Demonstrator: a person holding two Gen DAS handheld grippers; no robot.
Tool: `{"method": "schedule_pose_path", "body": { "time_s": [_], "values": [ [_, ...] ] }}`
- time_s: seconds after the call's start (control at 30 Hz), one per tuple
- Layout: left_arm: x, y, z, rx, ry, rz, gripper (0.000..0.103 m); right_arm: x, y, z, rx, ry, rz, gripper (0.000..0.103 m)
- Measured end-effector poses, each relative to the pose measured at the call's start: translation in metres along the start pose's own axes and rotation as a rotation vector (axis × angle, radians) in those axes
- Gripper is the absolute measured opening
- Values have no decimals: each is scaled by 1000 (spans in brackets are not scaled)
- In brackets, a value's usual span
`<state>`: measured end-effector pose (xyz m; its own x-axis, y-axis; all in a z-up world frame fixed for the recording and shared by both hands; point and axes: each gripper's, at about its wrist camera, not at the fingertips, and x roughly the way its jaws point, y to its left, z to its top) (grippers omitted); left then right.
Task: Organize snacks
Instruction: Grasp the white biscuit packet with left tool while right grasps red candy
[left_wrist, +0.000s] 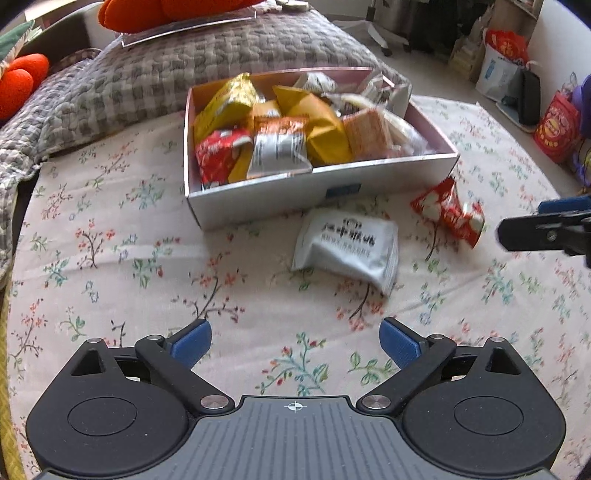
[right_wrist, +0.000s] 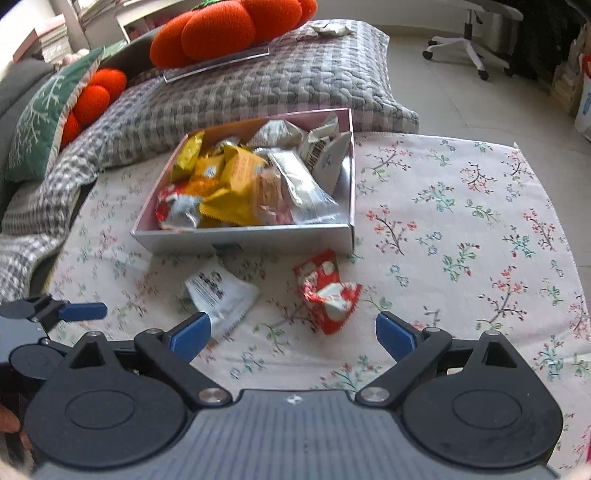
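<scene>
Two loose snacks left outside the box: red-white packet (right_wrist: 327, 295) sits just ahead of the right gripper (right_wrist: 293, 332), between its fingers' line & slightly right of centre; silver-white packet (left_wrist: 347, 247) lies ahead of the left gripper (left_wrist: 295, 341), a bit right. Both grippers wide open, holding nothing. Box (left_wrist: 321, 188) is beyond both packets, already crowded w/ yellow, orange, red, silver wrappers. My read: next is a pinch-pick, so come down straight over the red packet, close on its puffed middle, not the crimped ends, which likely slip. Foil wrappers look crinkly, slick, air-filled; go gentle. Floral cloth (right_wrist: 461, 229) underneath is soft & wrinkled, may snag a fingertip. Box walls thin card, glossy; drop in from above, near side.
</scene>
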<state>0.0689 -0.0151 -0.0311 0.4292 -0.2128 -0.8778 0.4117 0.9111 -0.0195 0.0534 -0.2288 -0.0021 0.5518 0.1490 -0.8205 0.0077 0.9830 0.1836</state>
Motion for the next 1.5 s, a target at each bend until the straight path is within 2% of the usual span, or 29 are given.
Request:
{"method": "schedule_pose_path", "body": {
  "time_s": [0.4,0.57,0.8,1.0,1.13,1.3,1.4,1.47,1.5],
  "values": [
    [19,-27,-5,107,-15,5,99,7,-20,-19,-134,30,-79,96],
    [31,-33,6,116,-69,-2,99,19,-21,-16,-180,25,-69,95],
    [43,-27,24,0,-75,-12,99,39,-24,-6,-189,1,-51,85],
    [48,-16,38,-199,-62,-29,99,53,-29,-1,-129,11,-21,68],
    [58,-14,47,-305,-43,1,98,57,-26,0,-115,10,-12,59],
    [65,-26,55,-301,-54,58,98,62,-19,2,-116,2,-2,53],
    [66,-34,55,-244,-59,80,89,64,-14,2,-135,-1,-7,48],
    [63,-37,53,-199,-69,72,78,64,-11,1,-154,-3,-16,42],
    [60,-38,53,-180,-72,58,69,64,-11,1,-158,-2,-16,41]
  ]
}}
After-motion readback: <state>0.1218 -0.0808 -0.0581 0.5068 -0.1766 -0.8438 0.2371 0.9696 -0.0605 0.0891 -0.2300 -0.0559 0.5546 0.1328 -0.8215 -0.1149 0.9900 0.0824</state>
